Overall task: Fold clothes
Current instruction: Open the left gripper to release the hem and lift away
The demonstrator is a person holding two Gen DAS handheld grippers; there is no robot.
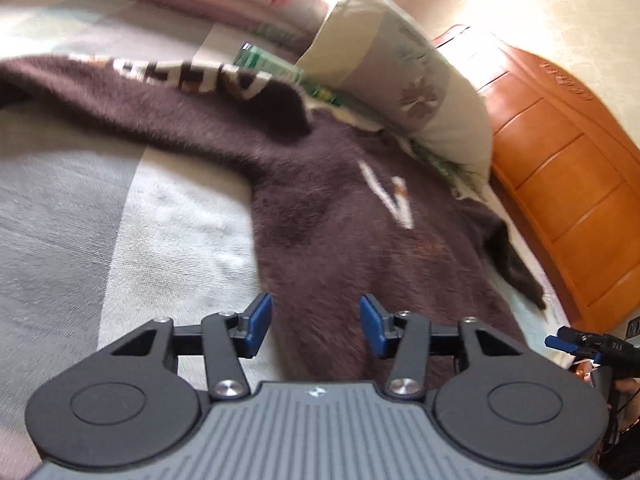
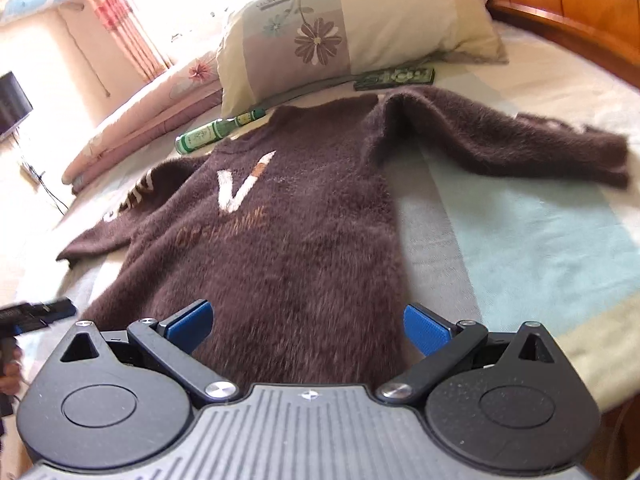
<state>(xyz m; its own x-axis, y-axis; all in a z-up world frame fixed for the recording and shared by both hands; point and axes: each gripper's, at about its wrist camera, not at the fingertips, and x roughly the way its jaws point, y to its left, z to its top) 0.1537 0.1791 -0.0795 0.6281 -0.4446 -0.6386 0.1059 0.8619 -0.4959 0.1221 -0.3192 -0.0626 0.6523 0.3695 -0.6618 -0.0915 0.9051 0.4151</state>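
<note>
A brown fuzzy sweater (image 2: 288,240) lies face up and spread flat on the bed (image 2: 520,240), filling the middle of the right wrist view, its white V near centre and both sleeves thrown out toward the left and right edges of the frame. No fold shows in it: it is laid open, as a garment is when about to be folded, though I cannot say what brought it there.

I hold both tools at the hem, low in each picture. My right gripper (image 2: 308,328) stands wide, its blue pads straddling nearly the whole width of the hem and closed on nothing. My left gripper (image 1: 316,328) is parted more narrowly over the same hem, also gripping nothing; its dark tip shows at the lower left of the right wrist view.

A flowered pillow (image 2: 352,28), a green bottle (image 2: 218,130) and a dark flat case (image 2: 394,78) lie just beyond the collar in the upper half of the frame, near enough, in my judgement, to crowd a fold carried upward.
</note>
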